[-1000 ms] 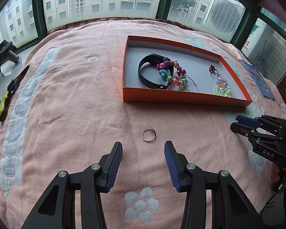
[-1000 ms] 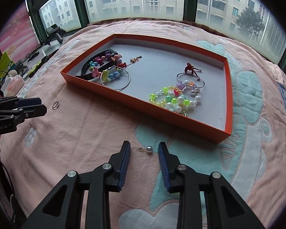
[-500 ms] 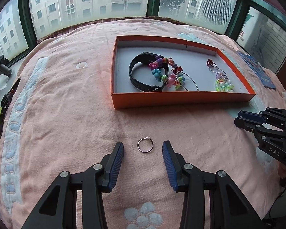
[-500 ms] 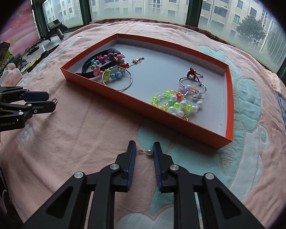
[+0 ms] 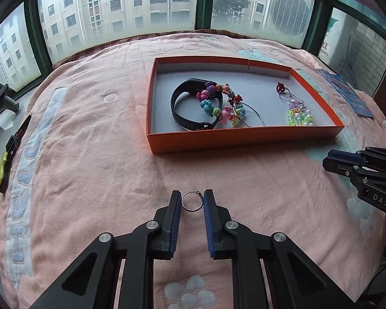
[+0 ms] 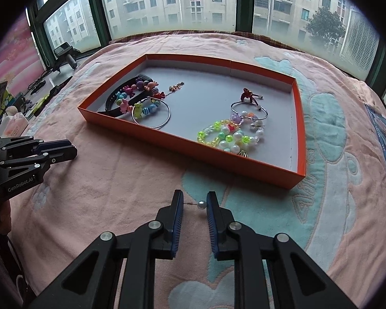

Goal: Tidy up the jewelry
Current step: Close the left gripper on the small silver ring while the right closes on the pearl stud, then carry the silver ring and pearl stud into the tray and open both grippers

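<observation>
Left claw point(image 5: 192, 203), "GenRobot.AI", just closed onto ring point(image 5: 191, 201); right claw point(image 6: 194, 203), "DAS", pinching pearl pin point(image 6: 201, 204).

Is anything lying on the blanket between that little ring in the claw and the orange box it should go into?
Nothing visible. Only bare pink blanket lies between the ring and the orange box; its near wall must be cleared.
</observation>
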Demonstrator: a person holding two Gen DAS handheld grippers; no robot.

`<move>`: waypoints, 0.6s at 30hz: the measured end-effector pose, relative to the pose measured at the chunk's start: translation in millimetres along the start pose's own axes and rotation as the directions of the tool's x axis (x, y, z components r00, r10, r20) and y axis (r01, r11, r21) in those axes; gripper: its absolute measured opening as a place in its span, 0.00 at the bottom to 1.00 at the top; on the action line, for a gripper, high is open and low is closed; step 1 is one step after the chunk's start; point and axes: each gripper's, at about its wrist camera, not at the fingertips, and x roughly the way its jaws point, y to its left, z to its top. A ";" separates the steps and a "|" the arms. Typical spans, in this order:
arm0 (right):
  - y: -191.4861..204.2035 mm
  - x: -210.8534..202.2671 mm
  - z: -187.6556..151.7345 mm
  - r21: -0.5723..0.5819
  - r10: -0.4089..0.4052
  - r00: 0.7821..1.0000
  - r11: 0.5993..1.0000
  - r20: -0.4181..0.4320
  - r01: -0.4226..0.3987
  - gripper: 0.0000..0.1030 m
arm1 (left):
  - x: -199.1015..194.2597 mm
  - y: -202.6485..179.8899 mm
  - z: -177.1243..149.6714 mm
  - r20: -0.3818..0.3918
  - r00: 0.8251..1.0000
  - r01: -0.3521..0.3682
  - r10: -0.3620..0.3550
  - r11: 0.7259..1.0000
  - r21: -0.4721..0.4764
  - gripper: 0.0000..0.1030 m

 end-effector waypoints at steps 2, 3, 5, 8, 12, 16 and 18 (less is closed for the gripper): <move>-0.3 -6.9 -0.5 0.018 -0.004 1.000 1.000 0.013 0.004 0.20 | -10.9 -3.5 0.5 0.023 1.000 0.002 -0.002 1.000 -0.003 0.18; -0.6 -10.4 -0.7 0.028 -0.005 1.000 1.000 0.020 0.004 0.20 | -16.8 -5.4 1.5 0.036 0.999 0.006 -0.006 1.000 -0.005 0.18; -0.6 -18.0 -0.5 0.046 -0.004 0.999 0.999 0.037 0.002 0.20 | -29.1 -9.8 3.5 0.060 0.998 0.013 -0.012 1.000 -0.012 0.18; 0.4 -29.9 0.1 0.059 -0.010 0.998 0.998 0.065 0.006 0.20 | -48.0 -18.2 7.8 0.098 0.995 0.027 -0.025 0.999 -0.018 0.18; 1.4 -47.6 4.6 0.060 -0.033 0.993 0.998 0.112 0.027 0.20 | -74.4 -30.9 17.4 0.158 0.987 0.043 -0.041 0.999 -0.009 0.18; 2.3 -64.6 10.2 0.059 -0.048 0.986 0.997 0.158 0.039 0.20 | -99.5 -42.7 28.1 0.209 0.977 0.049 -0.048 0.999 -0.004 0.18; 2.5 -70.9 12.5 0.064 -0.052 0.983 0.997 0.176 0.041 0.20 | -109.7 -46.4 32.1 0.231 0.971 0.060 -0.057 0.998 -0.008 0.18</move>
